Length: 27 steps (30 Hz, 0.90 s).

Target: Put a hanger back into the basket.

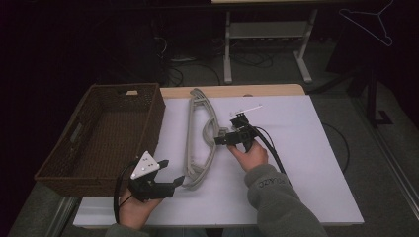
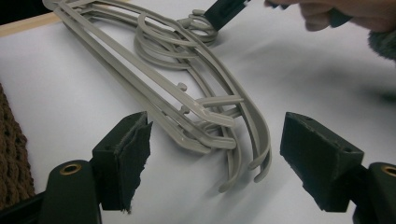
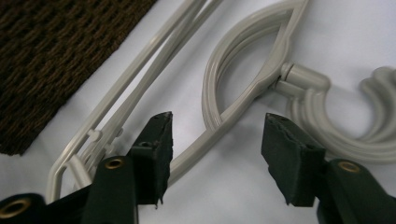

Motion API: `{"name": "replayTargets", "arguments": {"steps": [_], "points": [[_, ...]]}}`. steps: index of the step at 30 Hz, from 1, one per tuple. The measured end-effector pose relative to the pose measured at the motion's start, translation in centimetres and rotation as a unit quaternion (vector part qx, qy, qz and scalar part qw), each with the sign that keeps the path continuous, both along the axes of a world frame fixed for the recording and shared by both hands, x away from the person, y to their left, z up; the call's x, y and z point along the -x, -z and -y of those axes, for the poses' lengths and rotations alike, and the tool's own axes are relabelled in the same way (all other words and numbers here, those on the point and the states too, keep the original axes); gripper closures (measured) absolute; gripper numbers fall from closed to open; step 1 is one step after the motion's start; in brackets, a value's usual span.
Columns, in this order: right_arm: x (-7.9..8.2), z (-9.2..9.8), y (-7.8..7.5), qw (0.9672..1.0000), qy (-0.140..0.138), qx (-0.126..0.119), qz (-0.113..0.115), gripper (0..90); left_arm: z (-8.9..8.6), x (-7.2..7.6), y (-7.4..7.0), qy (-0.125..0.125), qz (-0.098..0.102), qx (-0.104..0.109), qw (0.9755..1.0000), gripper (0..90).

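Dark brown woven wicker basket (image 1: pixel 86 148), left of centre in the high view; interior shows a small pale scrap (image 1: pixel 131 92) at the far wall. Stack of grey plastic clothes hangers (image 1: pixel 200 136) lies on the white tabletop (image 1: pixel 306 163), centre frame, beside the basket. Left gripper (image 1: pixel 170 173): jaws released, spread around the hangers' near end. Right gripper (image 1: pixel 221 139): jaws parted either side of the hangers' neck, not grasping.

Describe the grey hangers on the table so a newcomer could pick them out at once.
Start at the white table and find the brown woven basket on its left part. Just right of the basket lies a stack of grey plastic hangers, running from the far edge toward the person. They are the pale curved frames with hooks, lying between the two black grippers.
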State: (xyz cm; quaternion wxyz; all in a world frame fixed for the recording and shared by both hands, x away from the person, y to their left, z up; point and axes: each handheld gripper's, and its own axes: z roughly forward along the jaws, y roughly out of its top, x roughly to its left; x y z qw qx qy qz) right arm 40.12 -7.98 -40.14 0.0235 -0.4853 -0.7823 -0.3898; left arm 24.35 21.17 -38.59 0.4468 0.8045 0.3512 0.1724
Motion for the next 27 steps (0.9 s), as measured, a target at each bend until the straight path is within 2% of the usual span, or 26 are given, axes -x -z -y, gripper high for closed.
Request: {"name": "replayTargets", "arguments": {"steps": [1, 8, 10, 11, 16, 19, 20, 25, 27], "points": [[-0.3, -0.4, 0.4, 1.0, 0.003, 0.008, -0.003, 44.2, 0.0, 0.0, 0.0, 0.0, 0.0, 0.0, 1.0, 23.4], [-0.8, -1.4, 1.3, 0.9996, 0.005, 0.002, -0.027, 45.0, 0.0, 0.0, 0.0, -0.001, 0.001, 0.002, 1.0, 23.4], [-0.9, -1.8, 1.6, 0.9992, 0.009, 0.007, -0.037, 47.1, 0.0, 0.1, 0.0, -0.001, 0.001, 0.002, 1.0, 23.4], [-1.0, -2.0, 1.8, 0.9988, 0.013, 0.013, -0.044, 51.7, 0.0, 0.1, -0.1, 0.0, 0.002, 0.002, 1.0, 23.4], [-0.9, -2.1, 2.0, 0.9988, 0.016, 0.016, -0.044, 59.6, -0.1, 0.1, -0.1, 0.0, 0.0, 0.001, 1.0, 23.4], [-0.9, -2.0, 2.1, 0.9976, 0.032, 0.004, -0.062, 62.5, -0.2, 0.1, -0.1, -0.001, 0.001, 0.002, 1.0, 23.4], [-0.8, -1.8, 2.1, 0.9958, 0.046, -0.011, -0.078, 64.2, -0.2, 0.1, -0.1, -0.001, 0.001, 0.002, 1.0, 23.5], [-0.6, -1.9, 2.1, 0.9948, 0.059, -0.012, -0.082, 64.8, -0.2, 0.2, -0.1, -0.001, 0.001, 0.003, 1.0, 23.5], [-0.5, -2.3, 2.3, 0.9949, 0.054, -0.01, -0.085, 62.8, -0.1, 0.1, -0.1, -0.001, 0.002, 0.002, 1.0, 23.5]]}}
